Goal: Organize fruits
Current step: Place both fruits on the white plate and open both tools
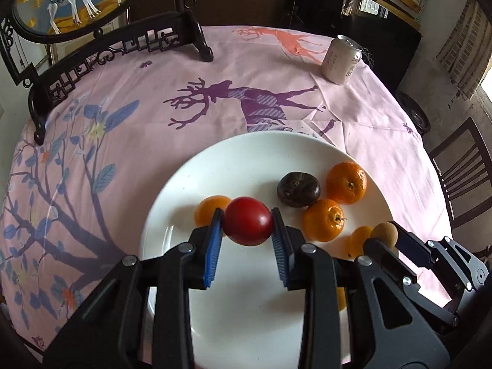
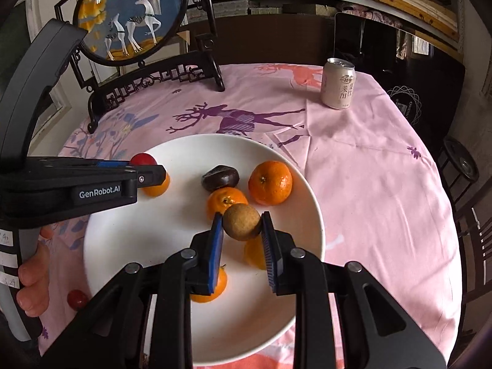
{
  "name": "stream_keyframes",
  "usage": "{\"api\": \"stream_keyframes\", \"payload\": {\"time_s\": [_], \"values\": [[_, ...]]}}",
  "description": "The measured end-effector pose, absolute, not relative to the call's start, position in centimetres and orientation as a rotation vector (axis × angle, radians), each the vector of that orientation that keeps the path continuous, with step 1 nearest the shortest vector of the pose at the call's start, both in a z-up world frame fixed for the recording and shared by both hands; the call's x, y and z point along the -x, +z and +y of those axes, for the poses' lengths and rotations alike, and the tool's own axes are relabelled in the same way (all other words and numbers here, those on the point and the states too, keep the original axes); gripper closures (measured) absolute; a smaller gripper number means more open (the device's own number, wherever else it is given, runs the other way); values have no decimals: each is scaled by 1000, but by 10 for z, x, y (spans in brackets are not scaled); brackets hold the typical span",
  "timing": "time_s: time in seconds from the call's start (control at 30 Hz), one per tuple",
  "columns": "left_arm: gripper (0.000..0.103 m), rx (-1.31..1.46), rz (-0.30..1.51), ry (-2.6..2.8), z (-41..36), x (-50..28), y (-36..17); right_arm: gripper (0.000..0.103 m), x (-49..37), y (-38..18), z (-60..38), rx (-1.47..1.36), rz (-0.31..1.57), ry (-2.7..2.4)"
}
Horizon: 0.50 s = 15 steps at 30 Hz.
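Above white plate (image 1: pixel 233 166), both grippers loaded.
Left gripper (image 1: pixel 247 224) clamping red tomato (image 1: pixel 247 220); right gripper (image 2: pixel 242 227) clamping brown longan (image 2: pixel 242 222), beside oranges (image 2: pixel 270 182) and dark fruit (image 2: pixel 220 177).

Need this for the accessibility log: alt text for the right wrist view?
The right gripper pinches a brown longan over a white plate holding oranges and a dark chestnut. At left, the left gripper holds a red tomato.
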<state>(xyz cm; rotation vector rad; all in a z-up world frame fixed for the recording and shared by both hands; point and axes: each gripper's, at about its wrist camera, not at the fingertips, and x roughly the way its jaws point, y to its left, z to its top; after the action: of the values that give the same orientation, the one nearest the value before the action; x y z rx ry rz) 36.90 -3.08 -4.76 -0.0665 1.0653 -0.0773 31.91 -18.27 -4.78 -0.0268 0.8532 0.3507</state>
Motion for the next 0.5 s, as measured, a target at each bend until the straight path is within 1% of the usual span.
{"api": "stream_keyframes", "payload": {"time_s": [0.1, 0.13, 0.17, 0.2, 0.23, 0.33, 0.4, 0.43, 0.5], "values": [[71, 56, 1069, -72, -32, -376, -53, 78, -327, -53, -184, 17, 871, 356], [70, 59, 1066, -68, -32, -377, -52, 70, -329, -53, -184, 23, 868, 353], [64, 67, 1070, -69, -31, -378, -52, 56, -329, -53, -185, 26, 861, 346], [59, 75, 1075, -68, -29, -377, -50, 51, -329, -52, -186, 27, 849, 335], [55, 78, 1068, -65, -27, -375, -46, 51, -326, -50, -187, 26, 841, 329], [47, 74, 1020, -72, -20, -355, -27, 50, -312, -38, -190, 22, 837, 335], [40, 60, 968, -74, -14, -329, -12, 48, -291, -27, -194, 20, 821, 333], [35, 53, 945, -73, -10, -313, -7, 48, -277, -23, -195, 19, 811, 339], [30, 47, 904, -88, -4, -278, 1, 48, -245, -16, -199, 12, 788, 351]]}}
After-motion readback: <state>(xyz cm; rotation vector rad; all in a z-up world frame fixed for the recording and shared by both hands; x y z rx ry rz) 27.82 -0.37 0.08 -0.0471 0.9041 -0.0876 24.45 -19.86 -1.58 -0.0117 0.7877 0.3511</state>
